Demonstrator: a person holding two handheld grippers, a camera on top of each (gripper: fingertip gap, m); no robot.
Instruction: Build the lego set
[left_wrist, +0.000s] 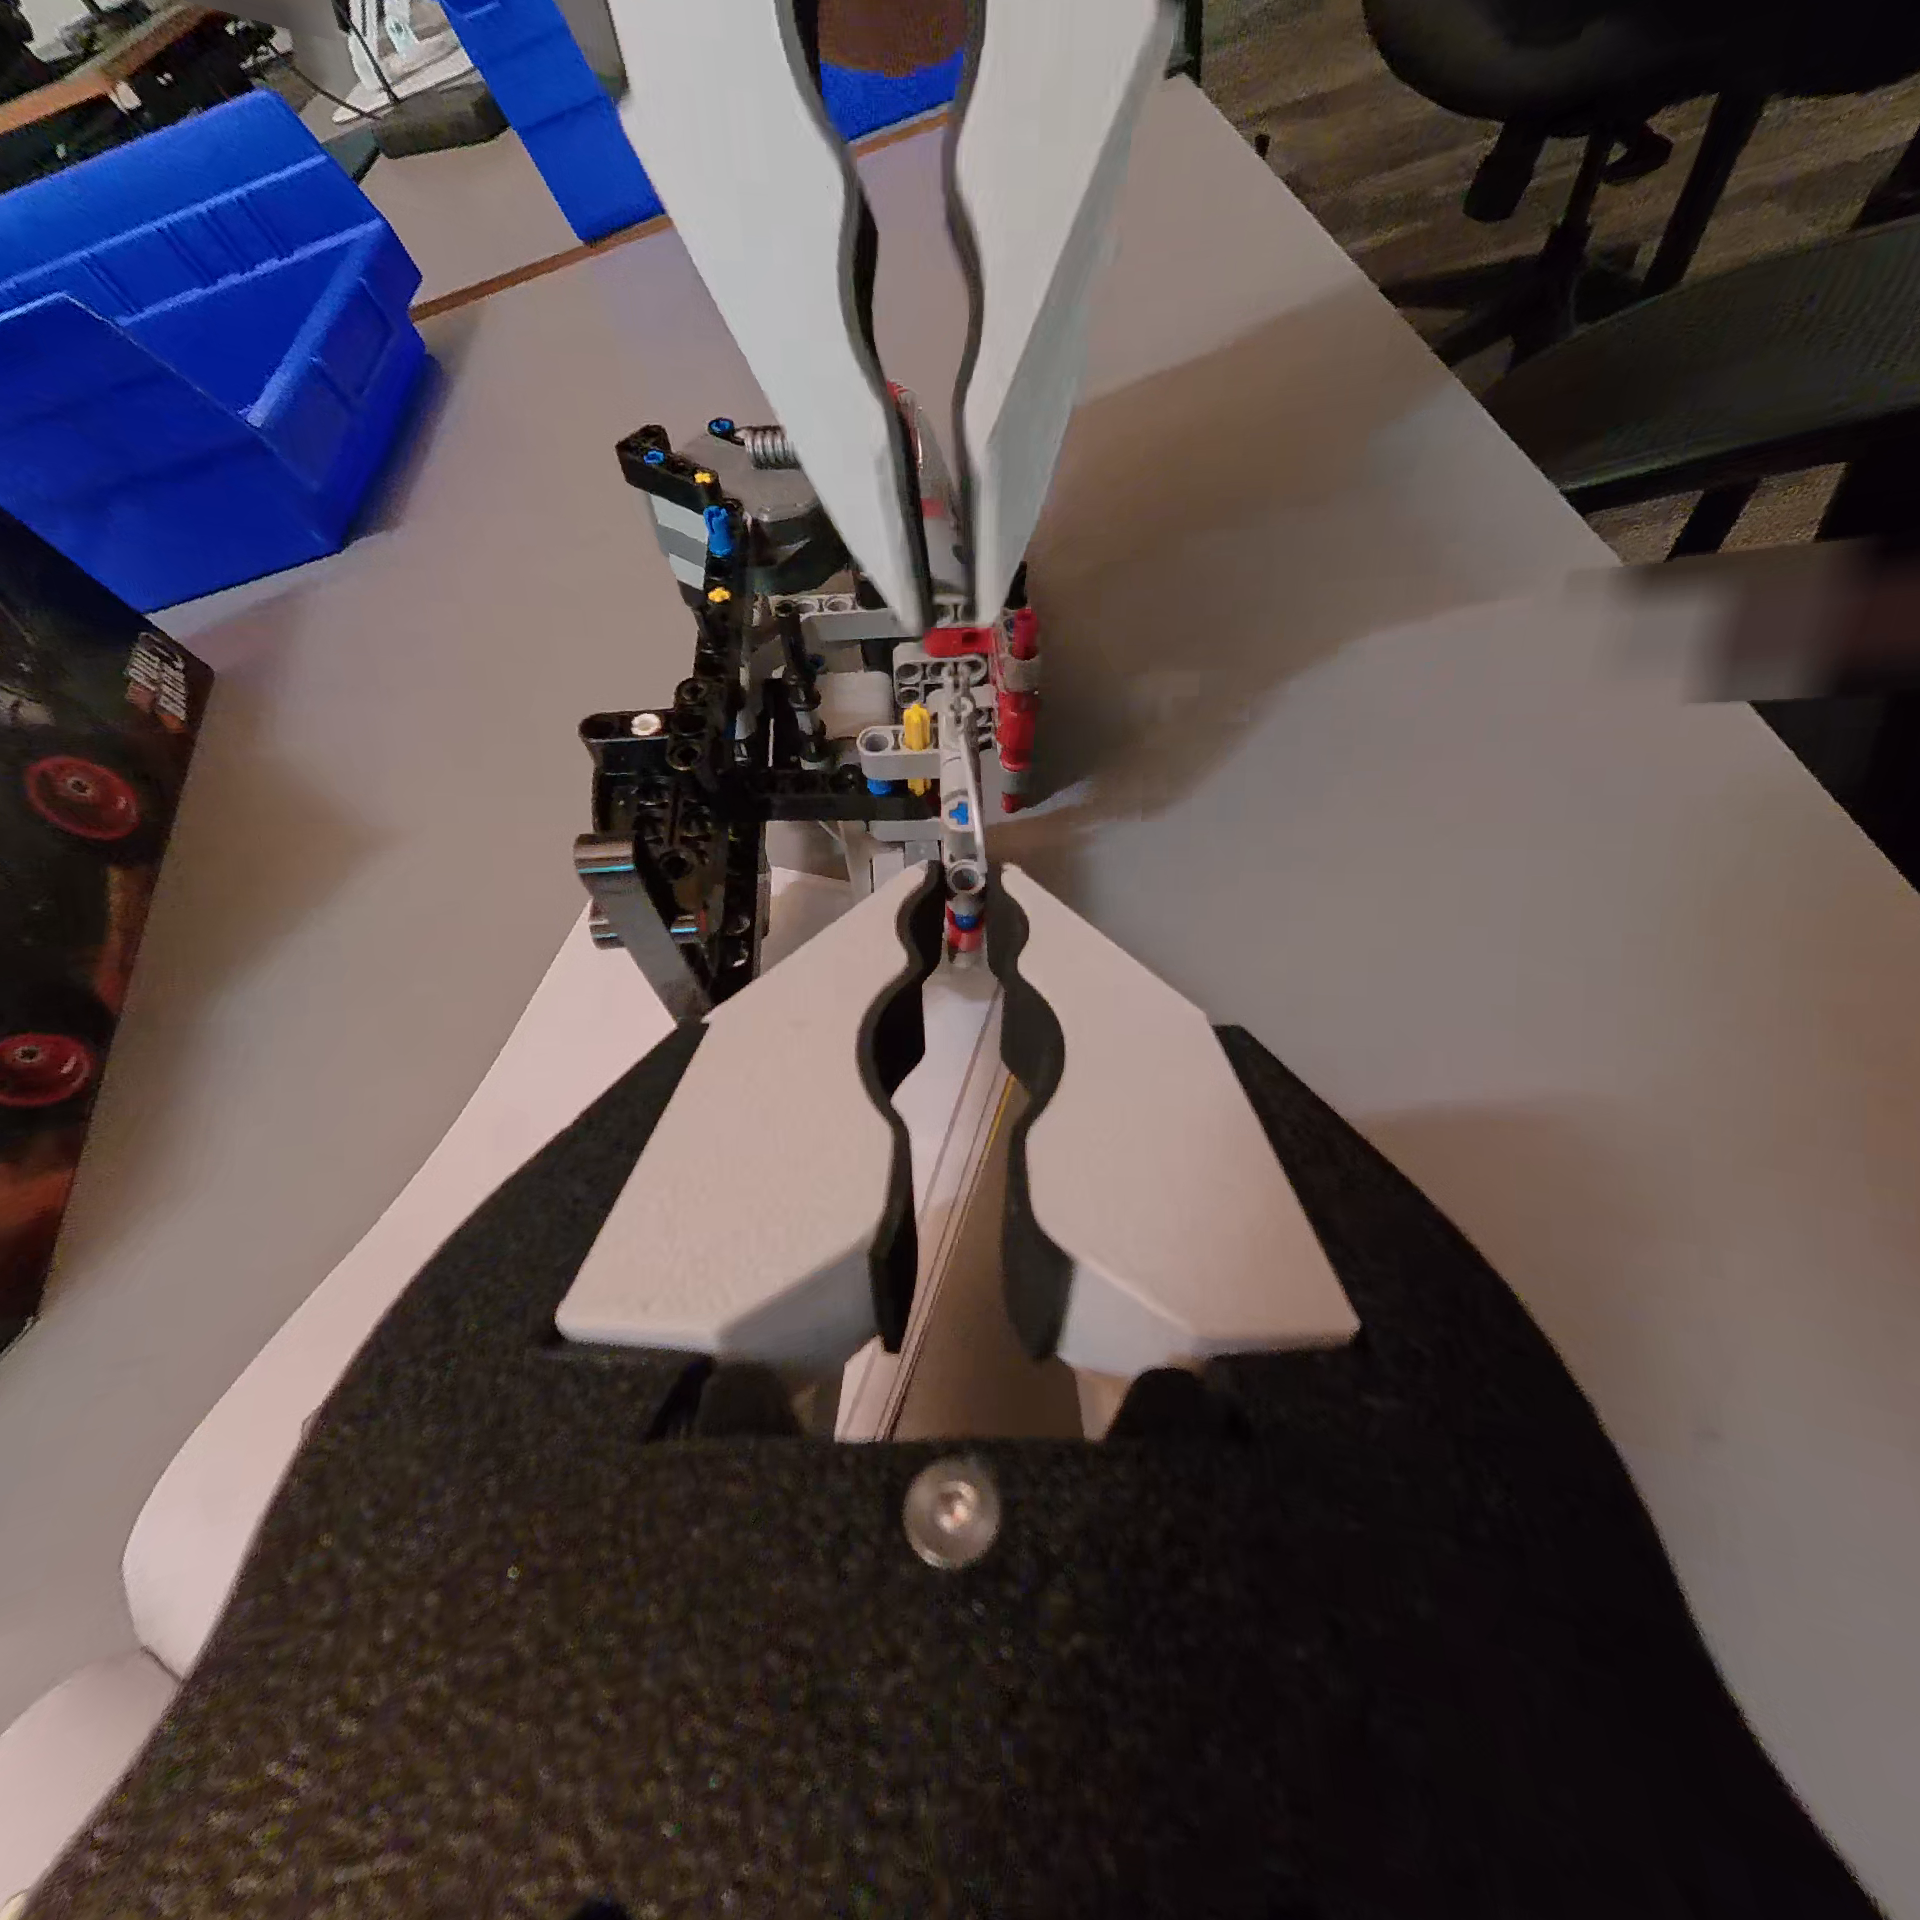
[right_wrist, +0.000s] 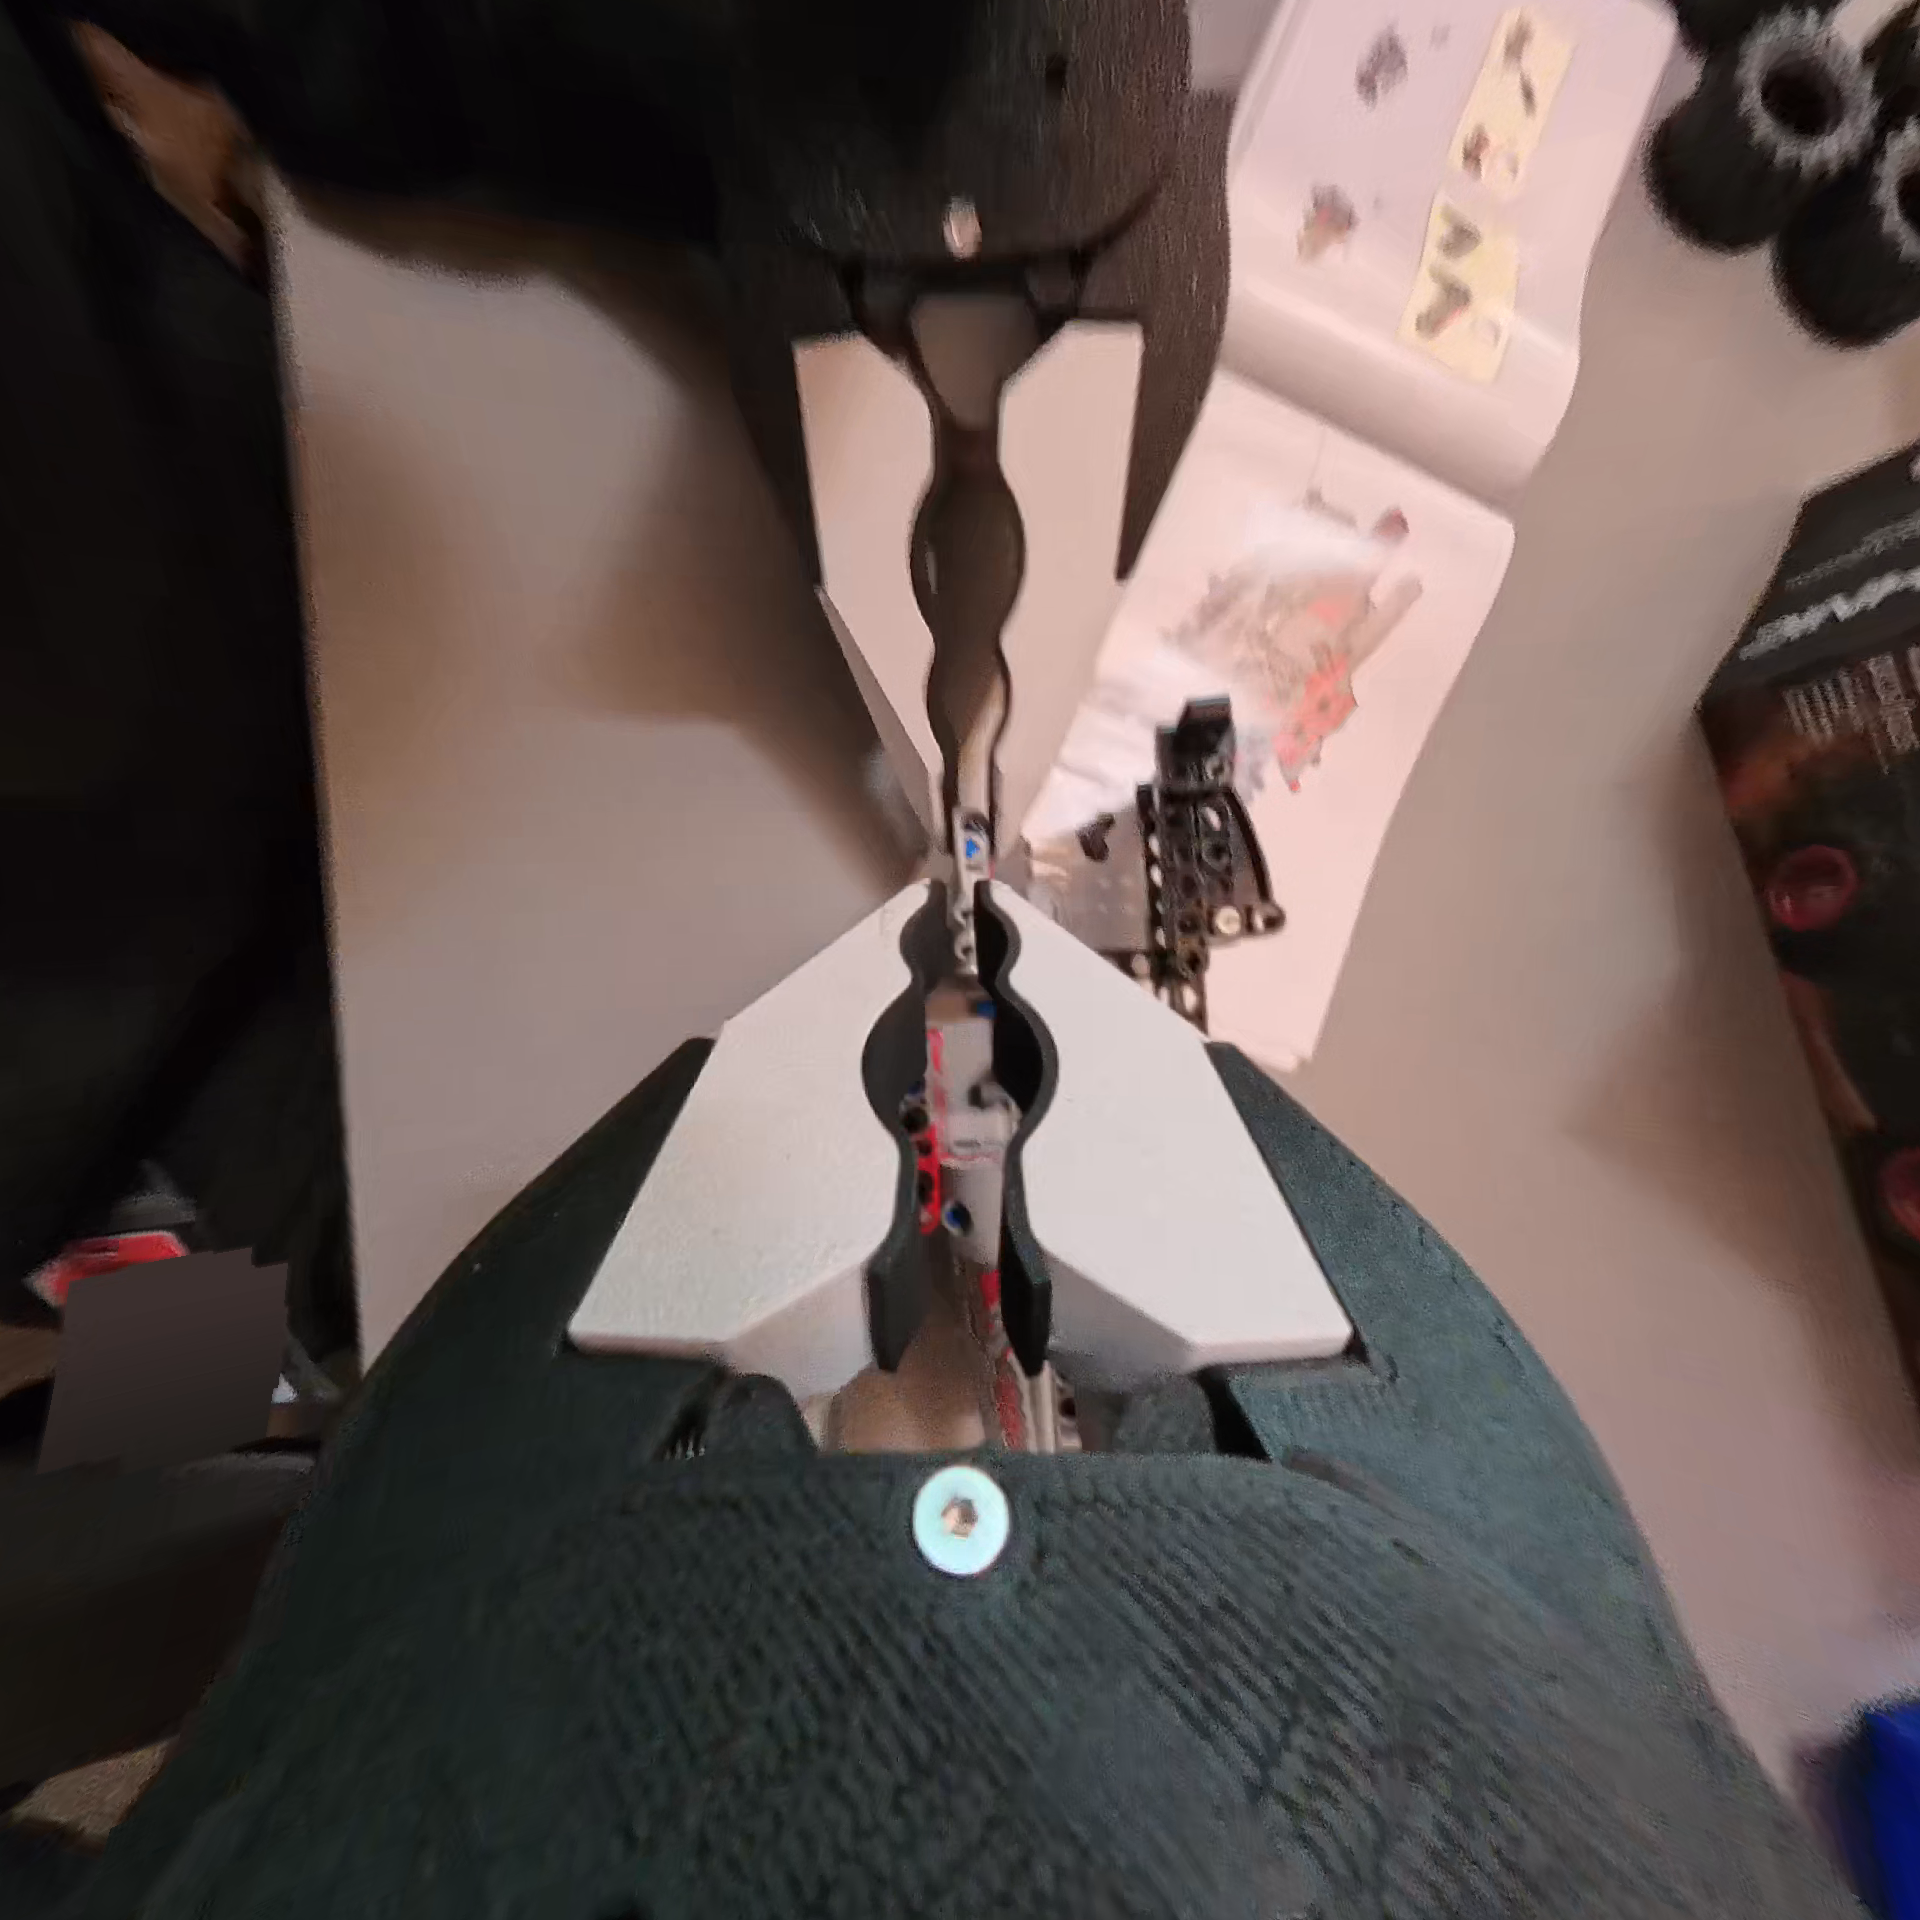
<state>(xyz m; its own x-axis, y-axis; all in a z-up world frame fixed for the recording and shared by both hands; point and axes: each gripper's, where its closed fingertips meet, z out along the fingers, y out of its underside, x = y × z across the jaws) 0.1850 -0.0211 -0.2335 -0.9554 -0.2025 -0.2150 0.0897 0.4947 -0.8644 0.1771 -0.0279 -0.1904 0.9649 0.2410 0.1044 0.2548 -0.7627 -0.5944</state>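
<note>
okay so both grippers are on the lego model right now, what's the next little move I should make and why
Probably a gentle push of the grey beam further into the model, with the right gripper bracing. The left gripper is shut on the beam's near end, the right one pinches the red part at the far end, and the beam looks tilted, not yet seated.

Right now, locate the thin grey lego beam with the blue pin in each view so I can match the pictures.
Left wrist view: the grey beam stands centre frame, just beyond the left gripper tips, reaching up toward the right gripper.
Right wrist view: the beam sits centre frame, bridging the two grippers' tips.
Shared landmark: the black lego frame.
</note>
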